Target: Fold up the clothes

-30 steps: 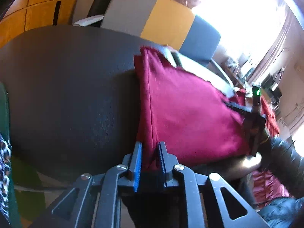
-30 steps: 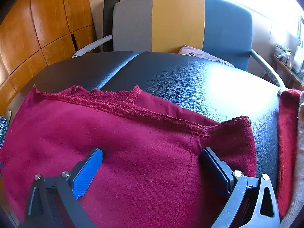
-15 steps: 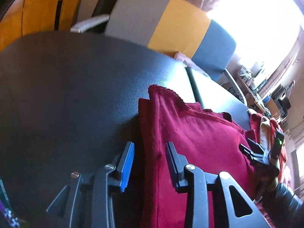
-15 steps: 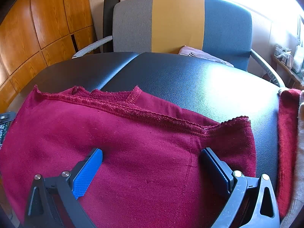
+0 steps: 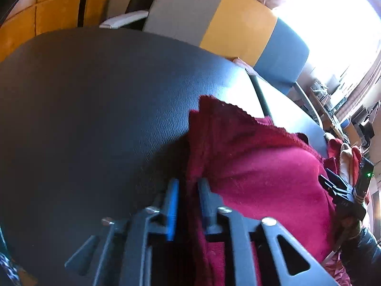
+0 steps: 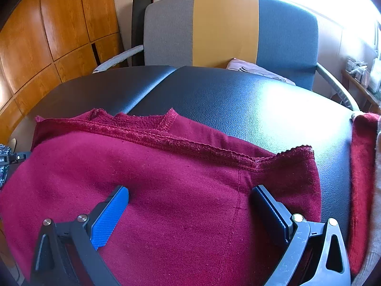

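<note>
Left gripper [image 5: 187, 193] has its jaws nearly pressed together, pinching the side edge of the maroon sweatshirt [image 5: 257, 174]; several layers of fabric run between the blue pad and the black pad and bunch up right in front of them. Right gripper [image 6: 190, 202] is spread wide, jaws well apart, hovering over or resting on the top layer of the sweatshirt, gripping nothing; can't tell if the fingertips actually touch the cloth. Sweatshirt lies partly folded on the black padded bench [image 6: 238, 95], directly under and ahead of the right gripper, ribbed hem edge [image 6: 190, 143] just beyond its fingers, bare bench further out. To the right gripper's right, near the bench edge, another folded red garment [image 6: 362, 166] sits apart from the sweatshirt. Beyond the bench, a grey/yellow/blue chair [image 6: 223, 28] with pinkish cloth on the seat. Looks like mid-fold, left side about to be lifted or pulled across. Risks: the left pinch is near the very edge of thick stacked layers, so lower layers could slip out and the fold come apart; if the right gripper doesn't pin the cloth, the whole sweatshirt may drag over the slick bench instead of folding; dragging right could bump the red garment.
</note>
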`<state>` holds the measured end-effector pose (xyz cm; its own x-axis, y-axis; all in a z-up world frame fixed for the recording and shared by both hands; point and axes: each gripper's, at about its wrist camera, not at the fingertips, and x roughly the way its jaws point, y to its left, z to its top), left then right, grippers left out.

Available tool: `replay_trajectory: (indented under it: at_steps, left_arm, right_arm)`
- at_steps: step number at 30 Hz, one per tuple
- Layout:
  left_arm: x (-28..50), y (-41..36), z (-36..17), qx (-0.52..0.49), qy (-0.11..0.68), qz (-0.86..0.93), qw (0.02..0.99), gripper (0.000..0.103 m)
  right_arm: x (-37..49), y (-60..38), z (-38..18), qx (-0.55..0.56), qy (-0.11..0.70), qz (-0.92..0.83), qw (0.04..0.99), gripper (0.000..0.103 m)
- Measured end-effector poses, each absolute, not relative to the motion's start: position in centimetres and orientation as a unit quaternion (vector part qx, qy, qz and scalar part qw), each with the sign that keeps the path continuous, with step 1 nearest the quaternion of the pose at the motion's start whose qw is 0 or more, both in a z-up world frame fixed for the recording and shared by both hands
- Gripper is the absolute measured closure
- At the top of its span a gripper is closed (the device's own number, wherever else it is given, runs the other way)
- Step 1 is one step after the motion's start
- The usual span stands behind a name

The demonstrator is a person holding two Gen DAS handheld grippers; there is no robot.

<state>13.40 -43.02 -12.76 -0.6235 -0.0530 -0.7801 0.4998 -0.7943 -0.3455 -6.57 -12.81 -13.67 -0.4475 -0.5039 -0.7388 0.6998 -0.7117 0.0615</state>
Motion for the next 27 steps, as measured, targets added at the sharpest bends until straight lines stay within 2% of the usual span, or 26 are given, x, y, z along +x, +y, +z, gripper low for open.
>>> replay_trajectory:
  at_steps: [4, 6, 8, 10, 13, 16, 18, 23, 27]
  left_arm:
    - [13.7, -43.8, -12.0, 0.400, 0.280, -0.864, 0.126, 0.066]
    - [13.7, -44.1, -12.4, 0.407, 0.288, -0.861, 0.106, 0.059]
    - [13.6, -44.6, -13.1, 0.407, 0.316, -0.854, 0.071, 0.058]
    - [12.9, -44.9, -13.7, 0.407, 0.341, -0.846, 0.042, 0.050]
    - [11.3, -44.4, -14.2, 0.412, 0.333, -0.848, 0.028, 0.050]
    - [9.8, -43.7, -14.2, 0.422, 0.320, -0.848, 0.023, 0.054]
    - [9.2, -43.3, -14.3, 0.425, 0.320, -0.846, 0.023, 0.076]
    - [9.8, -43.1, -14.0, 0.415, 0.341, -0.843, 0.032, 0.085]
    - [10.1, -44.1, -13.3, 0.400, 0.364, -0.840, 0.042, 0.088]
  right_arm:
    - [-6.6, -12.8, -13.7, 0.385, 0.126, -0.841, 0.358, 0.000]
    - [-6.6, -12.8, -13.7, 0.385, 0.126, -0.841, 0.358, 0.000]
    - [-6.7, -12.8, -13.7, 0.385, 0.127, -0.841, 0.358, 0.000]
    - [-6.7, -12.9, -13.7, 0.385, 0.127, -0.841, 0.358, 0.000]
    - [-6.7, -12.9, -13.8, 0.385, 0.126, -0.841, 0.358, 0.000]
    - [-6.8, -12.8, -13.8, 0.386, 0.125, -0.841, 0.359, 0.000]
    - [-6.9, -12.8, -13.7, 0.389, 0.124, -0.838, 0.363, 0.000]
    - [-7.2, -12.9, -13.4, 0.398, 0.124, -0.830, 0.372, 0.000]
    - [-7.4, -13.0, -13.1, 0.405, 0.123, -0.823, 0.379, 0.000]
